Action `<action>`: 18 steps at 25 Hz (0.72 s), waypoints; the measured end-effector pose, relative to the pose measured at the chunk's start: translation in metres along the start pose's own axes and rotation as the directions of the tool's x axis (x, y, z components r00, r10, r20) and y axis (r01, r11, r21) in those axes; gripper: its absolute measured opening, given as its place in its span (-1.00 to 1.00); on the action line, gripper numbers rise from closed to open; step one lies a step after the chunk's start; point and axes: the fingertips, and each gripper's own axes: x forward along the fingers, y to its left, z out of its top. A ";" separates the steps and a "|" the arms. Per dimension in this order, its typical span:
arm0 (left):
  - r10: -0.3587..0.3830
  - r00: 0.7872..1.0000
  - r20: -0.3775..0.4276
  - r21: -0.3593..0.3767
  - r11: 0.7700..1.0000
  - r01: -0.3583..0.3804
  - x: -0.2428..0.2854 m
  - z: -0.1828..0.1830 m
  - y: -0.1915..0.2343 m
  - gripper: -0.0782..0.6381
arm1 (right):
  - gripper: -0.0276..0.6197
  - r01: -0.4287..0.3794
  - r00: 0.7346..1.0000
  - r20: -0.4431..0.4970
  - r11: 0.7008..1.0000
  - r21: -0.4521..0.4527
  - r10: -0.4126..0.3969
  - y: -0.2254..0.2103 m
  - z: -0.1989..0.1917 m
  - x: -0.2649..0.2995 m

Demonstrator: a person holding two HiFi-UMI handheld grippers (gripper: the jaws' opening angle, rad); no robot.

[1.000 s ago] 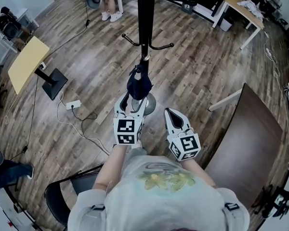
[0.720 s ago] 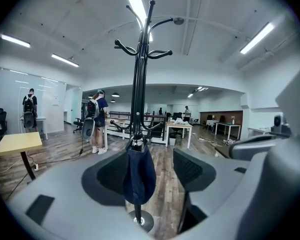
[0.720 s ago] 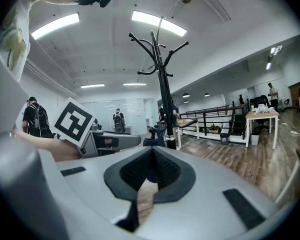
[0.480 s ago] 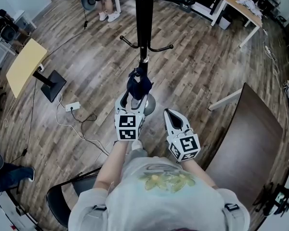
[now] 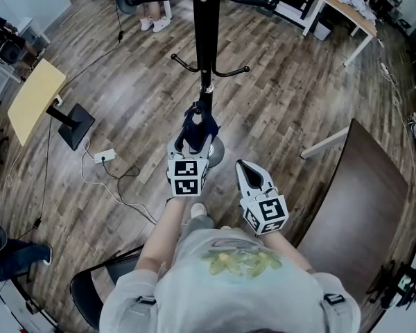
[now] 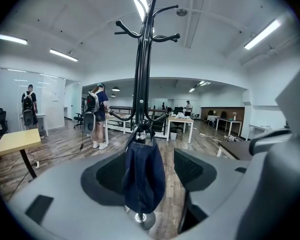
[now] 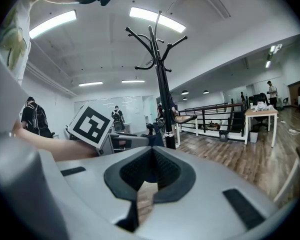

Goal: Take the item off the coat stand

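A black coat stand rises from a round base on the wood floor straight ahead. A dark blue cloth item hangs from one of its low hooks. My left gripper is open with its jaws on either side of that item. In the left gripper view the cloth item hangs between the two black pads, with a gap showing on the right side, below the coat stand. My right gripper is shut and empty, held back to the right. In the right gripper view the right gripper points at the coat stand.
A dark brown table stands close on the right. A yellow table on a black foot is at the left, with a power strip and cables on the floor. A black chair is behind me. Other people stand farther off.
My left gripper has moved forward and up toward the stand, and the blue item now sits between its jaws. The right gripper has stayed where it was.
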 end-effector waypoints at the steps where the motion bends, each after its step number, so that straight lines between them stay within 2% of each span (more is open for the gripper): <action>1: 0.001 1.000 -0.006 0.001 1.000 -0.001 0.002 -0.001 0.001 0.04 | -0.90 0.000 1.000 -0.001 1.000 0.000 0.000 0.000 -0.001 0.001; 18: 0.023 0.998 -0.052 0.064 0.998 -0.020 0.028 -0.012 0.009 0.04 | -0.90 0.008 1.000 -0.025 1.000 -0.008 -0.008 -0.005 -0.007 0.003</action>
